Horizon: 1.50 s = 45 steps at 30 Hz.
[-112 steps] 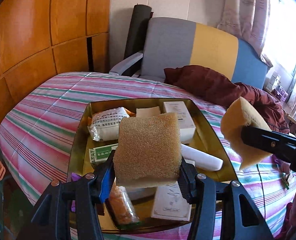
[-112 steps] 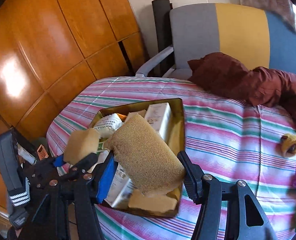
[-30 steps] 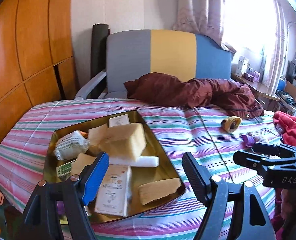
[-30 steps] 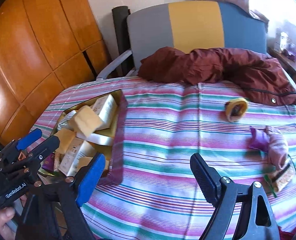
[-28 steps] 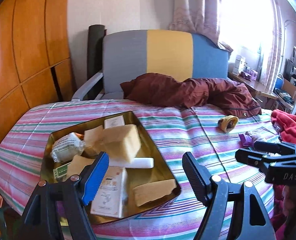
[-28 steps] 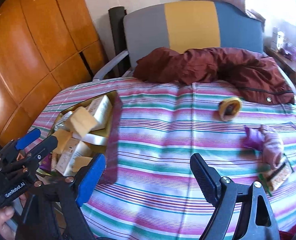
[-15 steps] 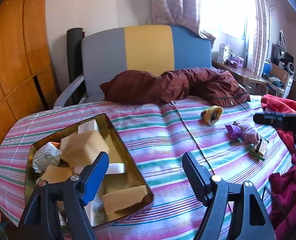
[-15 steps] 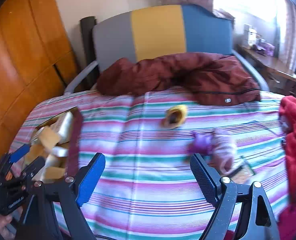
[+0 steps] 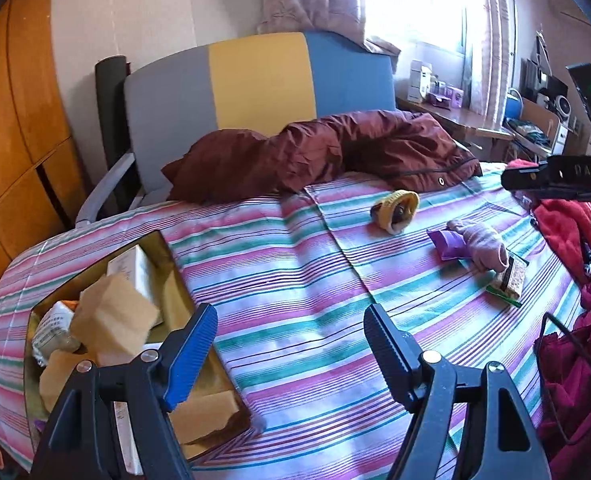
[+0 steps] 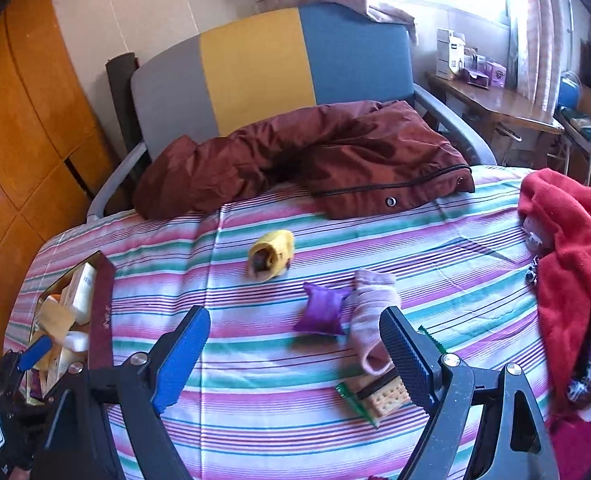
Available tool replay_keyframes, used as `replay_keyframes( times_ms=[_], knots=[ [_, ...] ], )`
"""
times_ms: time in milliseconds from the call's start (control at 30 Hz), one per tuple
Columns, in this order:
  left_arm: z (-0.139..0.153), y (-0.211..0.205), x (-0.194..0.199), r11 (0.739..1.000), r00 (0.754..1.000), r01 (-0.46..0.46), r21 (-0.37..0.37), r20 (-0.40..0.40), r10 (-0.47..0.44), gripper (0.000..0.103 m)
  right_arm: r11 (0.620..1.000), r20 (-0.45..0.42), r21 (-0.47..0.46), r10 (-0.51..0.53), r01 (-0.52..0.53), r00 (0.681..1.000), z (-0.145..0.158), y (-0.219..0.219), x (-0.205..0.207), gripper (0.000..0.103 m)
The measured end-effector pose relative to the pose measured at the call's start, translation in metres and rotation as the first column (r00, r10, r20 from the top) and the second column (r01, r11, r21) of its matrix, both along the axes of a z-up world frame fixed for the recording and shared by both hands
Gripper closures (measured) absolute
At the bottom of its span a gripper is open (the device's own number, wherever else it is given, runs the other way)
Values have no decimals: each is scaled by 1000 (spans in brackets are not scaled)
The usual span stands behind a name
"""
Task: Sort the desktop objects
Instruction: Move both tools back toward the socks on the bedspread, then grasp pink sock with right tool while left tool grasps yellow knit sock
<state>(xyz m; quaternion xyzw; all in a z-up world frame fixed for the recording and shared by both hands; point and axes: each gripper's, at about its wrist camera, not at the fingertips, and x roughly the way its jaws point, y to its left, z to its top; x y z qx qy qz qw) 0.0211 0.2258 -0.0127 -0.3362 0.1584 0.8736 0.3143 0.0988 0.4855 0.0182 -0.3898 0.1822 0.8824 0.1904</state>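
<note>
On the striped cloth lie a yellow rolled sock [image 10: 272,260], a purple pouch [image 10: 322,309], a pink sock [image 10: 372,320] and a biscuit packet [image 10: 381,394]. My right gripper [image 10: 295,354] hangs open above the cloth, just in front of the pouch and the pink sock, nothing between its fingers. My left gripper [image 9: 291,350] is open too, beside the gold tray [image 9: 215,364] at the left, which holds sponges [image 9: 113,318], boxes and packets. The same yellow sock [image 9: 395,210], purple pouch [image 9: 447,242] and pink sock [image 9: 485,250] lie far to its right.
A maroon jacket [image 10: 315,160] lies along the back of the cloth before a grey, yellow and blue chair [image 10: 255,64]. Red clothing [image 10: 567,248] is heaped at the right edge. Wooden panelling [image 10: 23,120] stands at the left. A desk [image 10: 495,100] stands by the window.
Both grippers have swung to the right, away from the tray. The tray has slid to the left in both views, and the socks, pouch and biscuit packet have come nearer the right gripper.
</note>
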Motion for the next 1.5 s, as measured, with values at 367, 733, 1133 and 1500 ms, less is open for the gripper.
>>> replay_keyframes(
  times_ms=[367, 733, 1133, 1500],
  knots=[
    [-15, 33, -6, 998, 999, 45, -38, 25, -44, 26, 993, 9, -72, -93, 93, 996, -30, 53, -10, 16],
    [-40, 72, -21, 994, 991, 90, -64, 109, -83, 26, 959, 26, -203, -198, 200, 980, -56, 92, 2, 19],
    [-50, 105, -36, 991, 980, 123, -49, 163, -113, 27, 976, 165, -144, -139, 164, 976, -82, 90, -16, 45],
    [-48, 137, -50, 987, 976, 157, -35, 158, -150, 27, 986, 273, -127, -71, 109, 959, -104, 82, -33, 60]
  ],
)
